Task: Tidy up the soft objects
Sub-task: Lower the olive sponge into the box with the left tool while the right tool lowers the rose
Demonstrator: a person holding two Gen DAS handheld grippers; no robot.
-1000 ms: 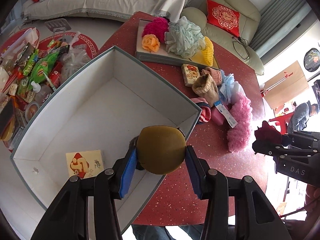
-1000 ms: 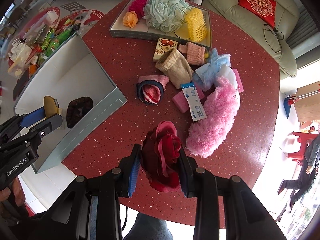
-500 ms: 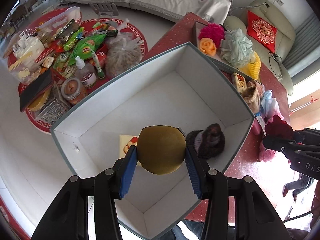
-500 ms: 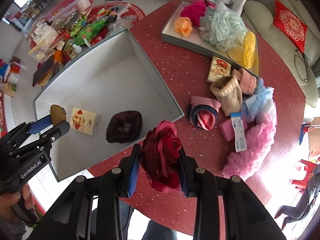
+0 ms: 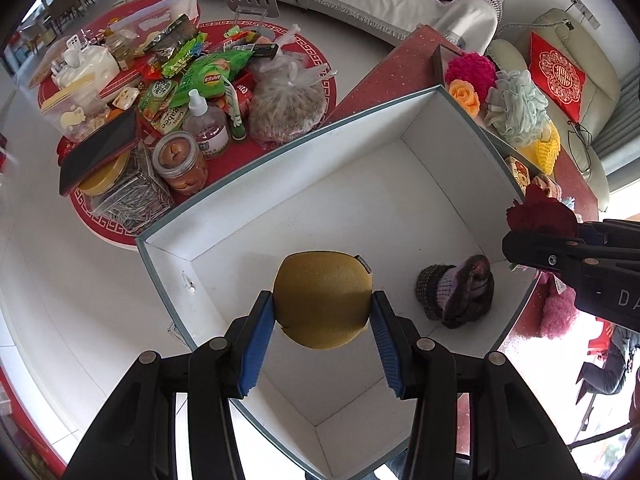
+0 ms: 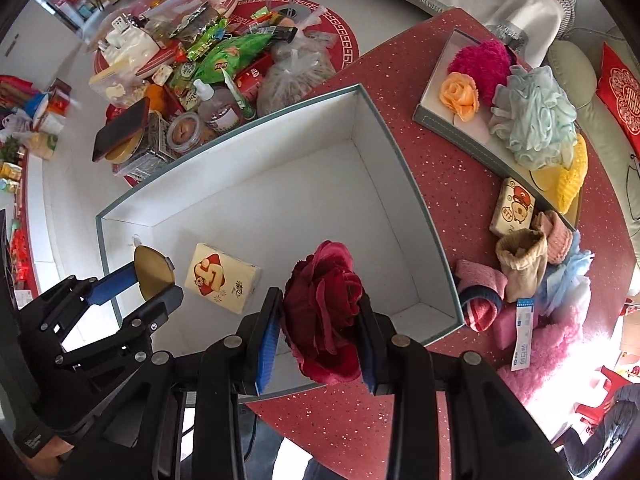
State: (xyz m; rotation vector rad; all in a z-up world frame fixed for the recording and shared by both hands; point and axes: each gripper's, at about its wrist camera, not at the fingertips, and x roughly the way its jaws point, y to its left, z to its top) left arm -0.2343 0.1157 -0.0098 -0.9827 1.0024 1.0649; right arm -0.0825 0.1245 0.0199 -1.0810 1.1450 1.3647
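Up close, round mustard sponge (image 5: pixel 322 300), crimson velvet rose (image 6: pixel 325 312)

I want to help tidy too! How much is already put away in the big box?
Two things lie in the white box: a dark knitted piece and a tissue pack. The left hand-held gripper holds a yellow sponge, the right hand-held gripper a red rose. Socks and poufs wait on the table.

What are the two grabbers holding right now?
Left gripper: shut on the yellow sponge.
Right gripper: shut on the dark red fabric rose.
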